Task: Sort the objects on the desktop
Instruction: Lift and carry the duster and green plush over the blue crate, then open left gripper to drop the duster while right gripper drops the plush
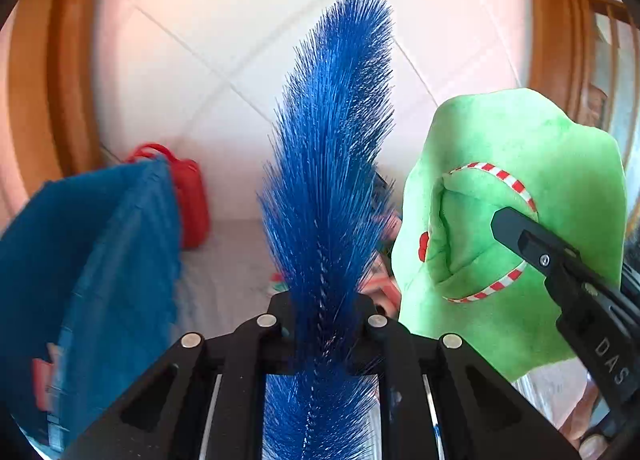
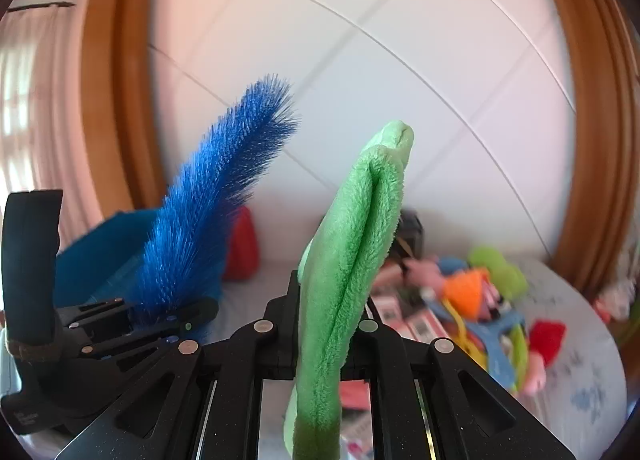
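A blue brush (image 1: 332, 164) is clamped upright in the left gripper (image 1: 326, 320); beside it, a green cloth (image 2: 352, 252) is pinched by the right gripper (image 2: 320, 324).

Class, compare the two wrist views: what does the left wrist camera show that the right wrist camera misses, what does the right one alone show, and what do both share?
Left wrist only: the red-and-white striped trim on the green cloth.

Right wrist only: a heap of colourful plush toys and pink boxes on the table.

Both: the bristly blue brush clamped in the left gripper, the fuzzy green cloth clamped in the right gripper, the blue bag, the red bag.
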